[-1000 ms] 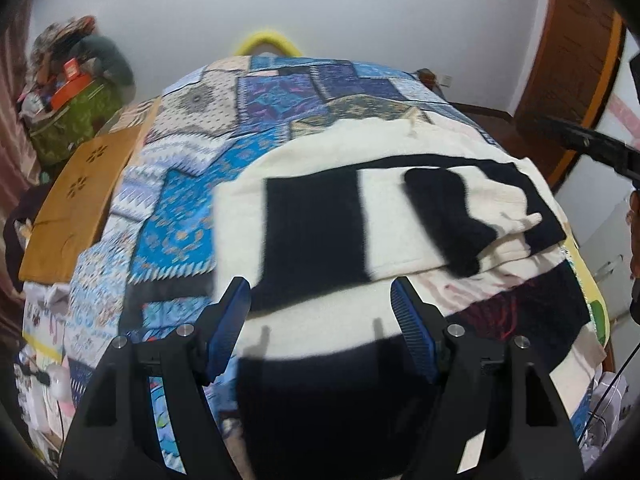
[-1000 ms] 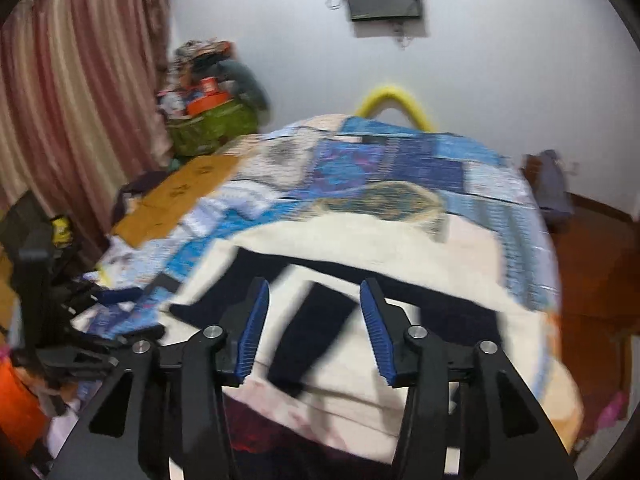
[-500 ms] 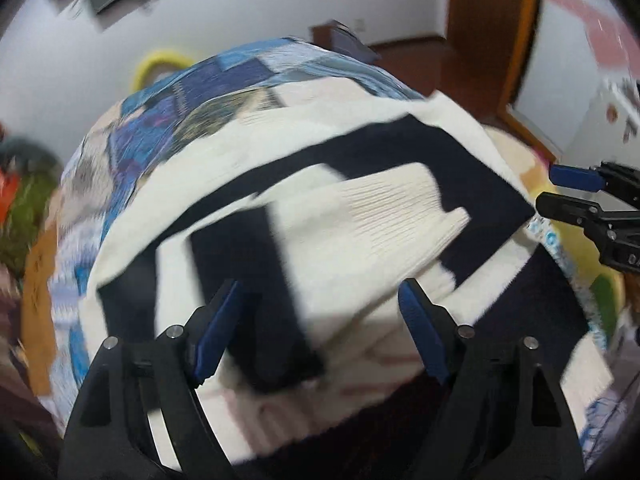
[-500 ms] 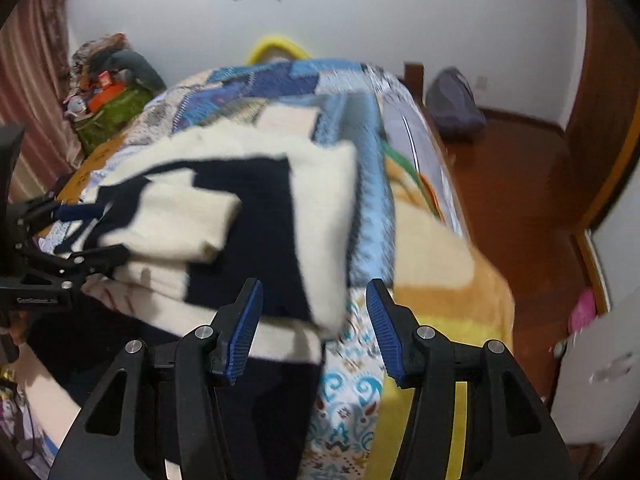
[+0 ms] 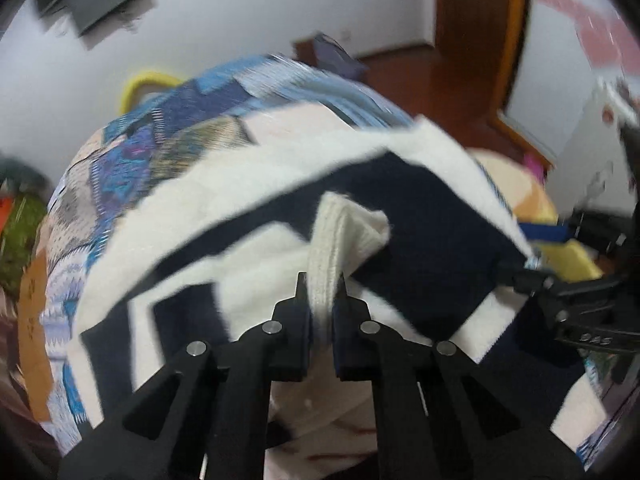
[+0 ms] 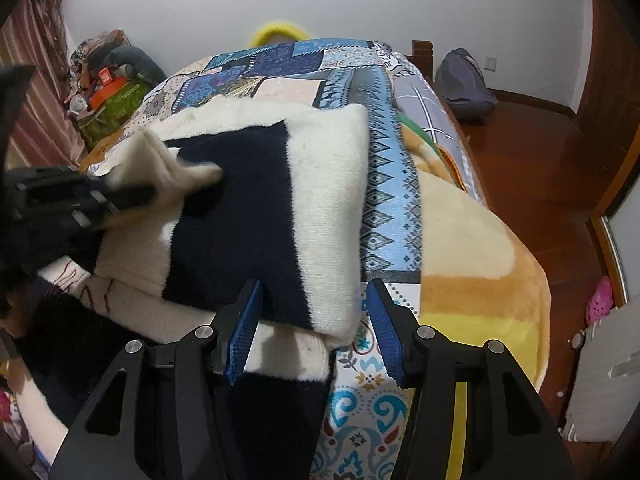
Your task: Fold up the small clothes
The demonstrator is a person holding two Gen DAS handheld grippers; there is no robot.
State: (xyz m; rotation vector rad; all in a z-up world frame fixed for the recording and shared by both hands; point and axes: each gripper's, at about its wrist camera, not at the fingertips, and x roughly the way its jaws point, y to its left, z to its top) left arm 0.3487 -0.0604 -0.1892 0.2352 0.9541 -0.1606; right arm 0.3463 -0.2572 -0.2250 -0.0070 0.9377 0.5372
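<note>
Sweater (image 6: 256, 216), cream w/ dark navy blocks, lies part-folded on the bed (image 6: 472, 248), over a blue patchwork quilt (image 6: 388, 184). Left claw (image 5: 320, 284) is clamped narrow on the ribbed cream cuff (image 5: 332, 240), lifting it off the navy panel. Right claw (image 6: 316, 300) gapes wide, blue pads either side of the sweater's near corner, gripping nothing. Left-wrist view is blurry. Wood floor (image 6: 532, 152) to the right of the bed

Bed (image 6: 480, 240) — patchwork quilt (image 6: 280, 64) on top, cream-and-navy sweater (image 6: 320, 200) lying over it.
</note>
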